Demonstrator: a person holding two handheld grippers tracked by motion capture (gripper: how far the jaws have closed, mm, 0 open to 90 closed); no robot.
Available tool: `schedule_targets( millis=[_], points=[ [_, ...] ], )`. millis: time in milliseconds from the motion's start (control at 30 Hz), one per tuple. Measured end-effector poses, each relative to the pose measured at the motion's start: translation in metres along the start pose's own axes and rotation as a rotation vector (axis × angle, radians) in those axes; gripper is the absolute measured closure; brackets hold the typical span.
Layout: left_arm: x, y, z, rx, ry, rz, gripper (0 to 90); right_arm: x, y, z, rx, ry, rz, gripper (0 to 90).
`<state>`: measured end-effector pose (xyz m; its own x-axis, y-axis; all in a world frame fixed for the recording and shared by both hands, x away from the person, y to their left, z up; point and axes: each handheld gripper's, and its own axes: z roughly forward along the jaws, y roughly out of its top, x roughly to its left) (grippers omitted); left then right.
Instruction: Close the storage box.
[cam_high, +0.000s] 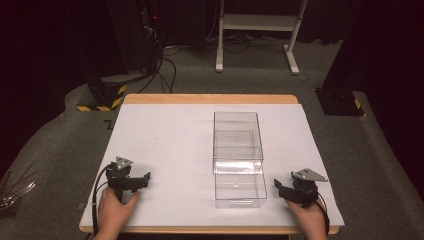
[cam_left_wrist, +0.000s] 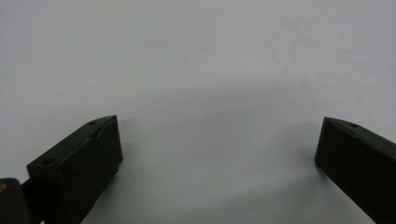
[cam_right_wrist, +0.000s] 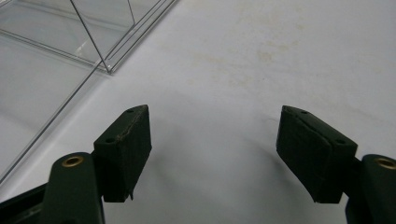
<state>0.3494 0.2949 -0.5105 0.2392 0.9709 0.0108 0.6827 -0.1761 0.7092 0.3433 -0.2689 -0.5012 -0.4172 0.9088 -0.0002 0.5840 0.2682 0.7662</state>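
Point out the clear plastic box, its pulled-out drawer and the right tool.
Clear plastic box (cam_high: 235, 131), high view, top panel.
Pulled-out clear drawer (cam_high: 240, 188), high view, floor near its front wall.
Right tool (cam_high: 280, 188), high view, between the fingertips.

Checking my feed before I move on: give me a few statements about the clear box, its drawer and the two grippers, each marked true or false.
1. The clear box stands on the white mat. True.
2. Its drawer is fully closed. False: it is pulled out toward the person.
3. The right gripper clamps the drawer. False: nothing lies between its jaws.
4. The left gripper has open, empty jaws over the mat. True.
5. The drawer looks empty. True.
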Motion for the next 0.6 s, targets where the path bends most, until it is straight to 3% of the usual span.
schedule_targets(
  millis=[600],
  points=[
    [0.0005, 0.0003, 0.0001, 0.002, -0.005, -0.002, 0.9, -0.0009, 0.0002, 0.0003, 0.001, 0.003, 0.002, 27.1]
  ],
)
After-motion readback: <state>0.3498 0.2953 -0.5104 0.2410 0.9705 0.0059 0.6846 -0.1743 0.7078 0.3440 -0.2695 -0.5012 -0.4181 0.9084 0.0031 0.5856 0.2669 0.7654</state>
